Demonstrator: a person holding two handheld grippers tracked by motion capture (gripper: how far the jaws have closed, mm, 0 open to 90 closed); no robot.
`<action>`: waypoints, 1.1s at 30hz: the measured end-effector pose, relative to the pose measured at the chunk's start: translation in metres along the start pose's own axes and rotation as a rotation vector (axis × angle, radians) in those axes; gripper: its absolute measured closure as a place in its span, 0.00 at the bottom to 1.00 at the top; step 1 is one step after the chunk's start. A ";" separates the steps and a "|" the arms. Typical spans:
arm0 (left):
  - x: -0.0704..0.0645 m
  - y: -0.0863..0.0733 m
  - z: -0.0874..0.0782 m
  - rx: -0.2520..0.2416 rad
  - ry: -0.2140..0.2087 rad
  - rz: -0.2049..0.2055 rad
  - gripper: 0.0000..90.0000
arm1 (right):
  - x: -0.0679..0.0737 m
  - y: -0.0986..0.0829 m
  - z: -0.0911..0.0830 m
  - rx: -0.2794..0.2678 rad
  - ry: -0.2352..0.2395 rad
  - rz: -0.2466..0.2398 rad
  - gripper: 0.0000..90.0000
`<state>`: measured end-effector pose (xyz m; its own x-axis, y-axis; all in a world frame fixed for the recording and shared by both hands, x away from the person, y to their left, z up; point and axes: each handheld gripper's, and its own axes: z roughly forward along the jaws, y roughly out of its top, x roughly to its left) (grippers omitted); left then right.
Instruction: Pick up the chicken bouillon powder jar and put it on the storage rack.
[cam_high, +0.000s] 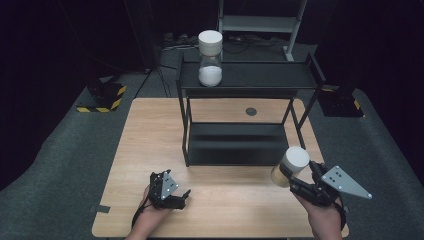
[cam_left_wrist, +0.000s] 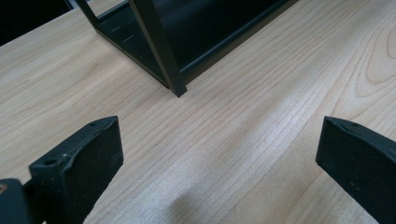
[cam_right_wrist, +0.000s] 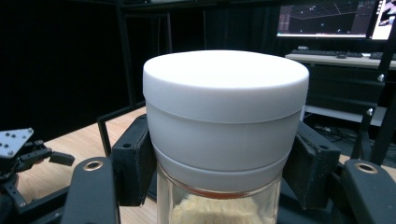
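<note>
Over wooden table (cam_high: 150, 135), right tool (cam_high: 296, 181) grips white-lidded jar (cam_high: 291, 165).

between the black jaws of the right gripper (cam_high: 291, 178) sits a jar (cam_right_wrist: 224, 140) with a plain white lid and clear glass, pale yellowish contents showing below. the left gripper (cam_high: 181, 196) is black too, with a grey plate on top, its dark pads over light wood-grain table (cam_left_wrist: 243, 140). ahead of both stands a black shelf rack (cam_high: 240, 142). on its upper level, far beyond the left gripper, a second jar (cam_high: 210, 60) has a white lid and white contents. out past the table's far left corner lies a yellow-and-black striped block (cam_high: 102, 97) on grey floor.
</note>
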<state>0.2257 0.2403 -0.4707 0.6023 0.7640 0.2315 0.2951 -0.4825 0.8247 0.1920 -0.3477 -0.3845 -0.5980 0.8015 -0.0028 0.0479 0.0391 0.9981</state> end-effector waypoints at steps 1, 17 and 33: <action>0.000 0.000 0.000 0.000 -0.001 -0.002 0.01 | -0.001 0.003 0.001 -0.002 0.002 0.001 0.38; 0.003 -0.001 0.000 -0.005 -0.016 0.004 0.01 | -0.007 0.031 0.024 -0.033 -0.006 0.001 0.38; 0.004 -0.002 0.000 -0.009 -0.025 0.004 0.01 | -0.009 0.052 0.038 -0.045 -0.022 -0.021 0.38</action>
<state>0.2273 0.2442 -0.4709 0.6221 0.7508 0.2221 0.2856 -0.4818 0.8284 0.2305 -0.3298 -0.3354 -0.5804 0.8140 -0.0245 -0.0010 0.0294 0.9996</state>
